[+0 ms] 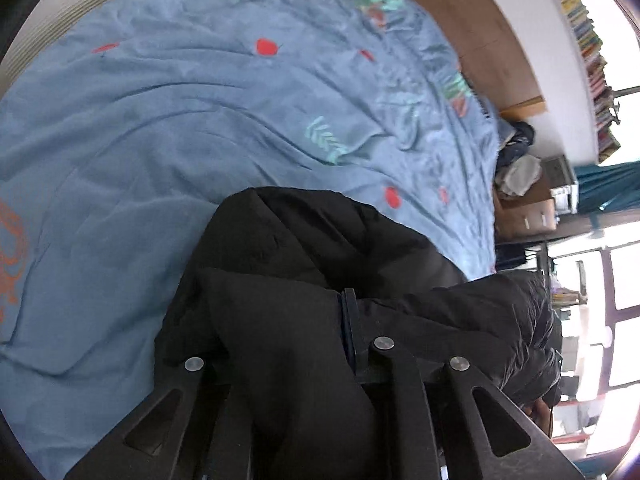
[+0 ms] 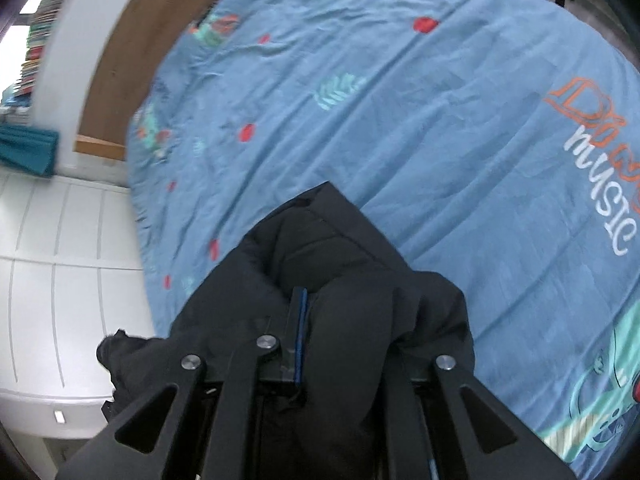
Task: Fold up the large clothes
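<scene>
A black padded jacket (image 1: 320,248) hangs bunched over both grippers above a blue bed sheet (image 1: 160,120). My left gripper (image 1: 338,320) is shut on a thick fold of the jacket; only one finger (image 1: 351,320) shows, the other is buried under fabric. In the right wrist view the same jacket (image 2: 320,240) drapes over my right gripper (image 2: 316,320), which is shut on it; one finger with a blue pad (image 2: 299,332) shows, the other is covered. The jacket is lifted off the sheet (image 2: 440,120).
The bed has a wooden headboard (image 1: 480,40) and a white wall behind it. A pile of clothes (image 1: 516,160) lies beside the bed on a brown unit. White drawers (image 2: 60,260) stand by the bed's side. Bookshelves (image 1: 588,40) and windows are farther off.
</scene>
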`<state>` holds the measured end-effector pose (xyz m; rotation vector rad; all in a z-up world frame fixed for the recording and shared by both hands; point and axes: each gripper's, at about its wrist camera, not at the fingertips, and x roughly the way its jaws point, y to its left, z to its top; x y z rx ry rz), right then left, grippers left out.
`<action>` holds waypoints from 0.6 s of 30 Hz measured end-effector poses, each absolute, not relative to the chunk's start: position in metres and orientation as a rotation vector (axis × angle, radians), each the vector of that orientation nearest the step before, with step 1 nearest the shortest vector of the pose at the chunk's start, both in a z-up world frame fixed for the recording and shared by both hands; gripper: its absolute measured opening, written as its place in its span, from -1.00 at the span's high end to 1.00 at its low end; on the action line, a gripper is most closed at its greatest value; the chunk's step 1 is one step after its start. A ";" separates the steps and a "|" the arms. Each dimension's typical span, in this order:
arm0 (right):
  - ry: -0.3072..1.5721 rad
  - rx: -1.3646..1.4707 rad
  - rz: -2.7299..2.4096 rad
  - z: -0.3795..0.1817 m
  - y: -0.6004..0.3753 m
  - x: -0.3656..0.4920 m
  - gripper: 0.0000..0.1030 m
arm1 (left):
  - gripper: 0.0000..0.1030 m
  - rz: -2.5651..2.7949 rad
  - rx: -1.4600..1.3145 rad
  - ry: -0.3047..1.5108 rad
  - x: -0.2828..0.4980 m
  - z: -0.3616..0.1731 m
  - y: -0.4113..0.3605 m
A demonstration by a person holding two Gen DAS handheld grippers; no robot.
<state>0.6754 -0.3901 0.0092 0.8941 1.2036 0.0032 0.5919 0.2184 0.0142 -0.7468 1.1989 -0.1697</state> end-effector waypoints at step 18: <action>1.138 1.053 -0.012 0.002 -0.404 0.695 0.08 | -0.22 -0.217 -0.996 1.083 0.605 0.035 0.249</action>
